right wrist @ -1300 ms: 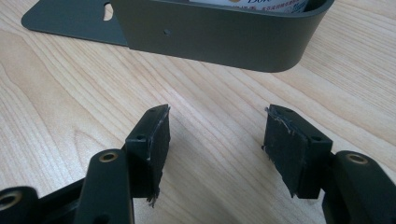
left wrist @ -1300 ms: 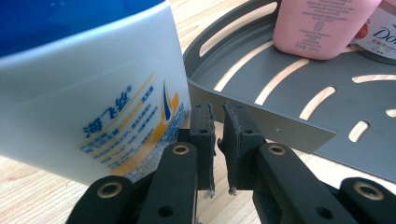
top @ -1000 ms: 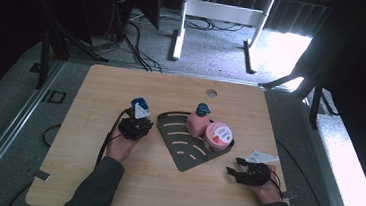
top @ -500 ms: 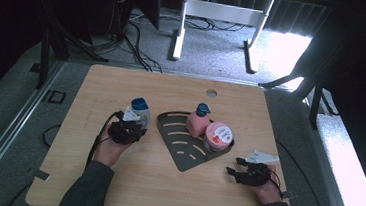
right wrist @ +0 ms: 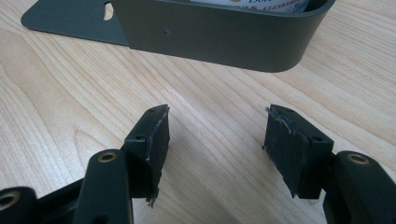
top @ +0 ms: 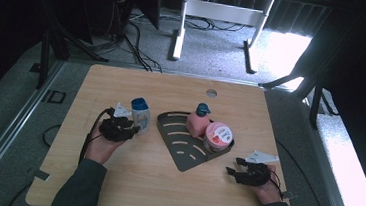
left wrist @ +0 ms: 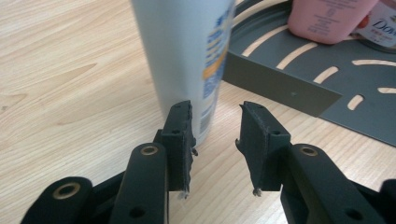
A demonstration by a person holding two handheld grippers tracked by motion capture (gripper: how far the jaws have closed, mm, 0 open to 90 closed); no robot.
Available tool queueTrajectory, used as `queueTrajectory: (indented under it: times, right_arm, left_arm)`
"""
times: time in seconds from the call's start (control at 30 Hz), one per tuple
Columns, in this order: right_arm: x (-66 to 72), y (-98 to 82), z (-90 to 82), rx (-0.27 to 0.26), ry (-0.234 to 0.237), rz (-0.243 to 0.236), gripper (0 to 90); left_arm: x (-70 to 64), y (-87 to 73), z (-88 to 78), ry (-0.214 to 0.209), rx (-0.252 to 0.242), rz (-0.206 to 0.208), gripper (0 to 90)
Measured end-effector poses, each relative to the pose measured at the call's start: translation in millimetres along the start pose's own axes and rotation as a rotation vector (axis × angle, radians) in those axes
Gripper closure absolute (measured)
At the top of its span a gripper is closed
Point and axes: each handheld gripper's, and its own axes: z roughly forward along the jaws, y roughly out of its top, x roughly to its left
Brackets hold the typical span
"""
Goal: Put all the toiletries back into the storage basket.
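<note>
Just ahead of the left gripper [left wrist: 215,123], a white bottle [left wrist: 187,60] stands upright on the wooden table [top: 164,181]. The jaws are apart, with an open gap between them; the bottle sits just beyond the left jaw's tip, not clamped. From the high view the same bottle [top: 140,115], blue-capped, stands between the left gripper [top: 118,127] and the straight edge of a dark slotted tray [top: 182,148]. To that gripper's right and slightly ahead, the tray's low wall [left wrist: 285,86] runs close by the bottle, leaving a narrow strip of bare wood between them. Inside the tray a pink bottle [top: 197,123] and a pink-lidded tub [top: 218,135] stand just beside each other.

Ahead of the right gripper [right wrist: 217,135] lies bare wood, then the tray's rounded corner wall [right wrist: 224,39]. Its jaws are wide apart and hold nothing. Seen from above, the right gripper [top: 247,174] lies near the table's near-right edge, apart from the tray. Open tabletop stretches between the two hands, and behind the tray toward the far edge, where a round hole [top: 211,93] sits.
</note>
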Motion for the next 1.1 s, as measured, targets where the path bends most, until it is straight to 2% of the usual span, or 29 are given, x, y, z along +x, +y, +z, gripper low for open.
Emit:
queueTrajectory:
  times: [0.07,0.23,0.37,0.43,0.63,0.9,0.93,1.0,1.1]
  right_arm:
    - [0.0,0.0,0.0,0.000,0.000,0.000,39.7]
    - [0.0,0.0,0.0,0.000,0.000,0.000,39.7]
    - [-0.1,0.0,0.0,0.000,0.001,0.001,39.6]
    - [-0.1,0.0,0.0,0.000,0.001,0.001,39.6]
    - [-0.4,-0.1,-0.1,-0.001,0.003,0.002,39.6]
    - [-0.5,-0.2,-0.1,-0.002,0.005,0.003,39.6]
    - [-0.4,-0.2,-0.1,-0.002,0.004,0.002,39.6]
    - [-0.5,-0.2,-0.1,-0.002,0.005,0.002,39.6]
    - [-0.6,-0.2,-0.1,-0.002,0.005,0.002,39.6]
  left_arm:
    - [1.4,0.3,-0.1,0.016,0.004,-0.005,61.1]
    - [7.5,4.4,-0.9,0.017,-0.001,-0.017,54.1]
    - [9.8,10.8,0.1,0.017,0.007,0.001,50.6]
    - [10.4,13.2,2.6,-0.001,0.008,0.006,48.2]
    - [10.0,18.2,12.9,0.016,0.022,0.021,42.5]
    - [11.8,26.2,19.7,0.006,0.031,0.021,43.3]
    - [11.7,26.7,19.9,0.002,0.031,0.016,45.6]
    - [10.5,27.2,19.6,0.011,0.037,0.017,49.5]
    - [7.8,27.2,18.3,0.023,0.046,0.013,50.2]
